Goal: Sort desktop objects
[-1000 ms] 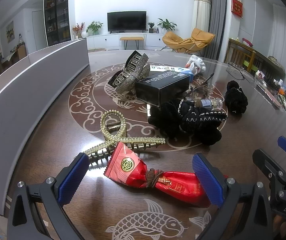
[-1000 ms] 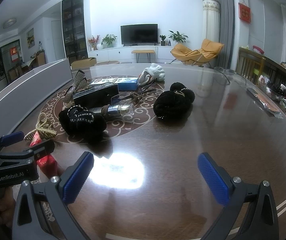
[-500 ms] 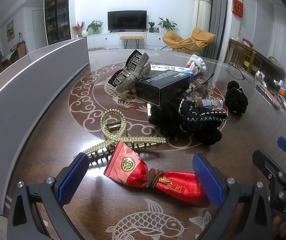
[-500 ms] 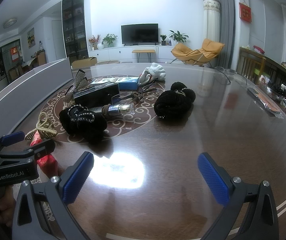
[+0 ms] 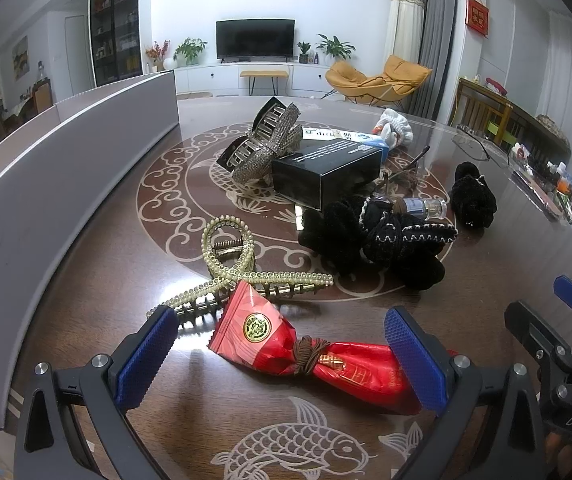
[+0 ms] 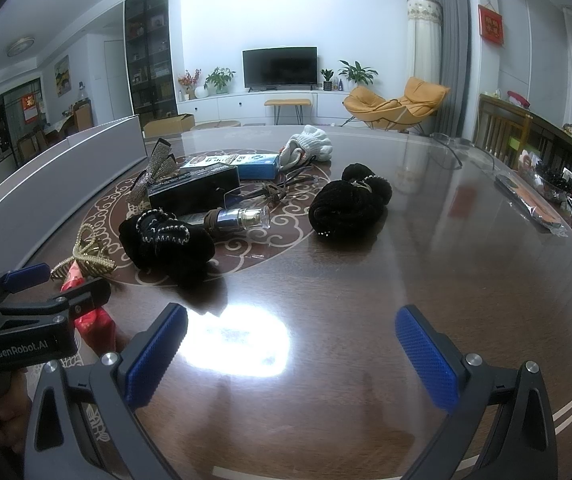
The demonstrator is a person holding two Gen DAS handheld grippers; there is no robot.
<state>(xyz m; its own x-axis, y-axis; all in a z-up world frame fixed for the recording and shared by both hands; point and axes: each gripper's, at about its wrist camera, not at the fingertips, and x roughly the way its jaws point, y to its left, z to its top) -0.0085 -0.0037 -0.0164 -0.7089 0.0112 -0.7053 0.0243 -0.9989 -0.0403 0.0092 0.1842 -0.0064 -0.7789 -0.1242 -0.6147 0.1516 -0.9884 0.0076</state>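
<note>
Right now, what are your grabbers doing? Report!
Left gripper jaws open, straddling the red packet on the table. Right gripper jaws open, empty, over bare tabletop. Gold hair claw touching the packet's far end.

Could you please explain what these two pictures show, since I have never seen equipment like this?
There is no robot here: a person holds a two-finger gripper in each hand, and each gripper carries a wide-angle camera looking forward between its blue fingers. One picture comes from the left gripper, the other from the right gripper. Both are open and hold nothing. On the dark round table lie a red packet between the left fingers, a gold hair claw, a silver hair claw, a black box, black fabric hair pieces, a small bottle, a blue box and a white cloth.
</note>
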